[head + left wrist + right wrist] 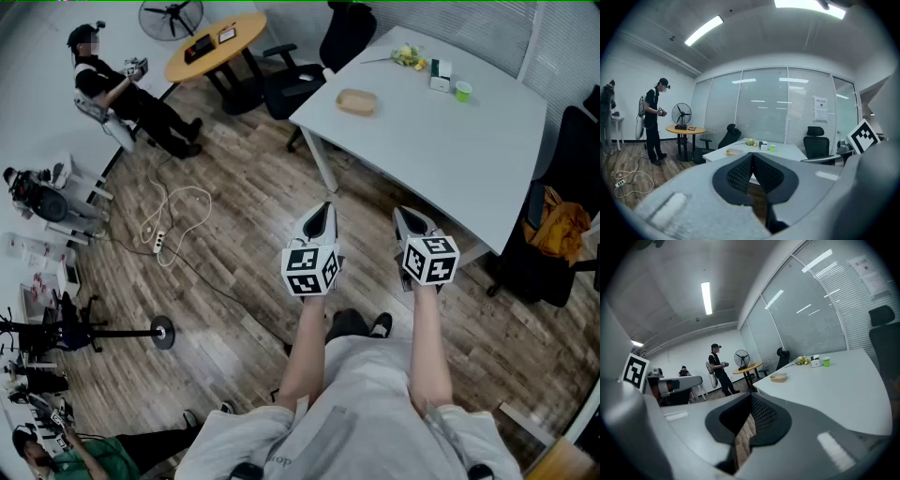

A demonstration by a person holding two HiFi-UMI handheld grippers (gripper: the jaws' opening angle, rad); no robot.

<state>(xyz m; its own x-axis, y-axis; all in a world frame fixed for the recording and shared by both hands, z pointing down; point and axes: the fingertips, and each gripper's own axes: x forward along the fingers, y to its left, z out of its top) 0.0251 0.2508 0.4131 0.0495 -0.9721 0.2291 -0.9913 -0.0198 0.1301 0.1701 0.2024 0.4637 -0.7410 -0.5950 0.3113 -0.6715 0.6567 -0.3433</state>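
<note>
My left gripper [322,217] and right gripper [407,221] are held side by side at waist height, over the wood floor just short of the white table [441,150]. In the left gripper view the left gripper [752,157] has its jaws closed tip to tip with nothing between them. The right gripper [751,397] is likewise shut and empty. Both point toward the table, neither touching it. On the table lie a tan flat dish [356,101], a yellow bunch [408,57], a white box [440,75] and a green cup [463,91].
A person in black [122,89] stands at the far left beside a round yellow table [216,45] and a fan [172,16]. Black office chairs [300,80] stand behind the white table. A chair with orange cloth [560,230] is at right. A cable and power strip [159,242] lie on the floor.
</note>
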